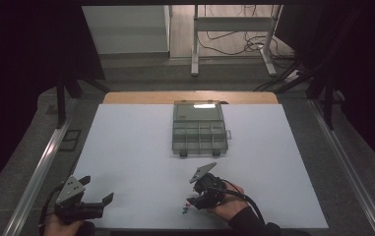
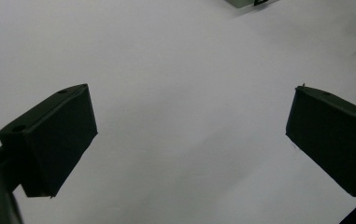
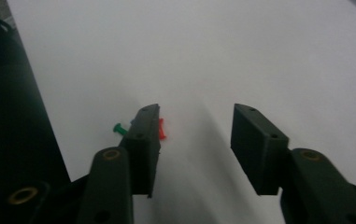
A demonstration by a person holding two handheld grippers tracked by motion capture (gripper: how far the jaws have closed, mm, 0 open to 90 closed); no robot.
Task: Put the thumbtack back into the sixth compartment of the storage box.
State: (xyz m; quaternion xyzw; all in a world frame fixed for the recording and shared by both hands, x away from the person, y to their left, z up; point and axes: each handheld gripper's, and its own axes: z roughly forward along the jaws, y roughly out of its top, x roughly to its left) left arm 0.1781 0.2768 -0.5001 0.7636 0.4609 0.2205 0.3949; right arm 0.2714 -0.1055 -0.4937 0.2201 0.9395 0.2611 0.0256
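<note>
A clear compartment box with its lid raised lies at the middle of the white table sheet; its corner peeks in at the top of the left gripper view. A few small pushpins lie near the front edge; a green pin and a red pin show beside my right gripper's left jaw. My right gripper is open, low over the sheet, with the pins just outside its jaws. At the front left, my left gripper is wide open over bare sheet.
The white sheet's front edge runs just below both hands. Grey metal rails flank the table on both sides. A white desk frame and cables stand on the floor beyond the table's far wooden edge.
</note>
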